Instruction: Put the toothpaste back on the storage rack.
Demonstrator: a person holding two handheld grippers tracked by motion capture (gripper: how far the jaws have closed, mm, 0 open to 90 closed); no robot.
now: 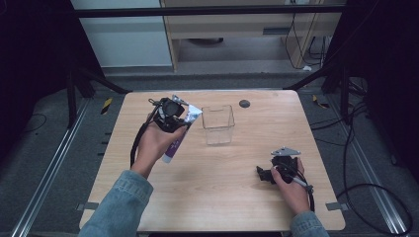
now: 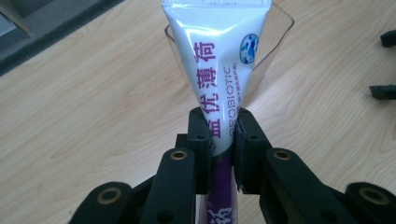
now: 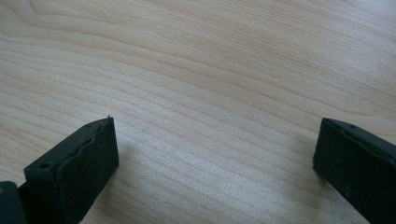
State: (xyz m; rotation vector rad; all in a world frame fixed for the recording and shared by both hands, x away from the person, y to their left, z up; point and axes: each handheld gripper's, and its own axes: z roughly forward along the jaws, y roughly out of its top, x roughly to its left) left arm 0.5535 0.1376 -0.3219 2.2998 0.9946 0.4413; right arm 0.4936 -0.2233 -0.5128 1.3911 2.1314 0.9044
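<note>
A: The left gripper is pinching the toothpaste tube across its middle, jaws pressed against both flat sides. The crimped end is pointing toward the clear plastic container, and the purple cap end is hanging back under the hand.

B: From above, the toothpaste tube is being held tilted above the tabletop, just left of the clear plastic container. So the step looks like dropping it in there.

A: That is my reading. To do it well, the tube should be coming over the opening and turning closer to upright, since the container is narrow and the tube is long. Going in slanted, one end is likely to be catching on the rim.

B: And the container is light-looking and unsupported. A knock on its wall could be tipping or sliding it.

A: Room is generous, though. The right gripper is resting near the right front of the tabletop, well apart, its jaws spread wide with bare wood between them in the right gripper view.

B: The far edge is sitting fairly near behind the container, with a small dark round spot close by. Better to be approaching from above than sweeping across.
</note>
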